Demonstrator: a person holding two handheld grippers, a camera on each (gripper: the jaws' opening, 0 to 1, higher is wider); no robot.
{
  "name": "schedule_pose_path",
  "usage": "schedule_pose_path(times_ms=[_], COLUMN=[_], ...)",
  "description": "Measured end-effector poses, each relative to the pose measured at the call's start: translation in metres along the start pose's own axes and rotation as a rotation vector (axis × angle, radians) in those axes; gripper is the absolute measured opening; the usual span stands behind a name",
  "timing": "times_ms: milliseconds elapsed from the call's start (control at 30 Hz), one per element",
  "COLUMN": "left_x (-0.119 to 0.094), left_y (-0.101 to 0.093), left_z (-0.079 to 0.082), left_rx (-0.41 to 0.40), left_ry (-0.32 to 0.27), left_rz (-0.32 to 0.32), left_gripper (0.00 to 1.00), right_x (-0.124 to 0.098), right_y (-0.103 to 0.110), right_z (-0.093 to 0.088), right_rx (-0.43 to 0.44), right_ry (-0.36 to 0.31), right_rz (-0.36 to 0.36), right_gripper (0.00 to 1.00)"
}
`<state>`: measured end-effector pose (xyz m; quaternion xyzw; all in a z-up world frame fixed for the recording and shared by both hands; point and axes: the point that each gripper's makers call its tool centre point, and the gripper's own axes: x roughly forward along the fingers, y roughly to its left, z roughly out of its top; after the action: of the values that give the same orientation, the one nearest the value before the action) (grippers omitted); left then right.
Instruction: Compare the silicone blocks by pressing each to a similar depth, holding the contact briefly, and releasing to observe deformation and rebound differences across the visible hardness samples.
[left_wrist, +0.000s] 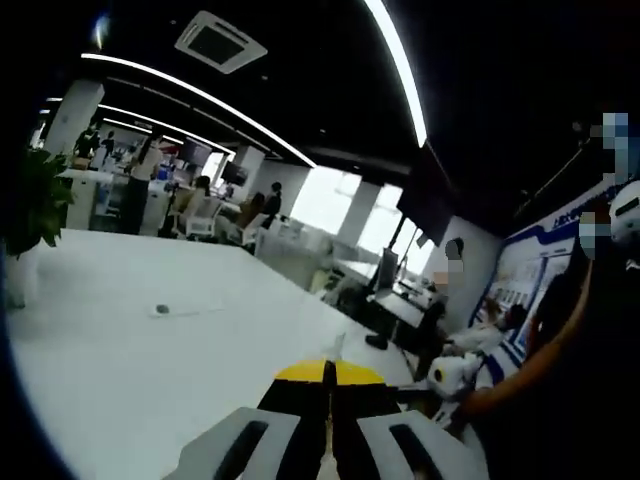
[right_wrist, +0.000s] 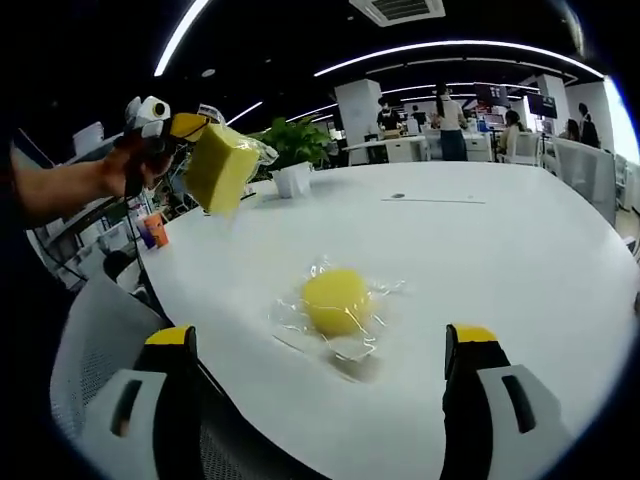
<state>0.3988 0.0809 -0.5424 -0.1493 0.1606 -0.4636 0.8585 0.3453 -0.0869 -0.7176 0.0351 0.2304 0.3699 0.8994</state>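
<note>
The right hand-held gripper gapes above a round yellow block lying on crinkled plastic wrap.

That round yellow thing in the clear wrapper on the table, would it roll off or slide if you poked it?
The round yellow block probably stays put: it looks like it sits flat on the white table. Its crinkled clear wrapper may slide on the smooth top. Being silicone, it likely dents and springs back.

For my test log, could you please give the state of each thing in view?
Left tool: shut on yellow silicone cube.
Yellow silicone cube: lifted above the white table.
Right tool: open, empty.
Round yellow silicone block: resting on table, in clear wrap.
</note>
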Motion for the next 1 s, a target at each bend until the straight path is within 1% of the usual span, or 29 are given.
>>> schedule_pose_path(times_ms=[200, 400, 533, 600, 667, 733, 767, 867, 933, 1000], left_x=[0.005, 0.010, 0.011, 0.010, 0.010, 0.010, 0.010, 0.008, 0.006, 0.004], left_y=[-0.003, -0.008, -0.012, -0.012, -0.013, -0.014, -0.014, -0.016, -0.019, -0.023], left_z=[-0.003, -0.006, -0.006, -0.005, -0.003, -0.001, 0.000, 0.004, 0.007, 0.009], left_rx=[-0.001, -0.006, -0.001, -0.001, -0.004, -0.004, -0.002, -0.009, -0.012, -0.009], left_ry=[0.000, 0.000, 0.001, -0.003, -0.008, -0.014, -0.019, -0.031, -0.037, -0.038], left_rz=[-0.014, -0.034, -0.041, -0.044, -0.046, -0.047, -0.048, -0.049, -0.048, -0.049], left_gripper=[0.00, 0.00, 0.00, 0.00, 0.00, 0.00, 0.00, 0.00, 0.00, 0.00], right_x=[-0.001, -0.001, -0.004, -0.006, -0.007, -0.007, -0.008, -0.006, -0.006, -0.007], right_y=[0.000, 0.001, -0.006, -0.005, -0.002, 0.000, 0.004, 0.005, 0.008, 0.011], right_z=[0.000, 0.002, 0.005, 0.009, 0.012, 0.016, 0.023, 0.036, 0.051, 0.066], right_rx=[0.006, -0.014, -0.015, -0.020, -0.044, -0.049, -0.047, -0.038, -0.029, -0.042], right_ry=[0.001, 0.005, 0.004, 0.000, 0.002, 0.004, -0.011, -0.029, -0.060, -0.090], right_rz=[0.003, 0.019, 0.026, 0.037, 0.070, 0.081, 0.106, 0.129, 0.155, 0.185], right_gripper=[0.96, 0.96, 0.96, 0.96, 0.96, 0.96, 0.96, 0.96, 0.96, 0.96])
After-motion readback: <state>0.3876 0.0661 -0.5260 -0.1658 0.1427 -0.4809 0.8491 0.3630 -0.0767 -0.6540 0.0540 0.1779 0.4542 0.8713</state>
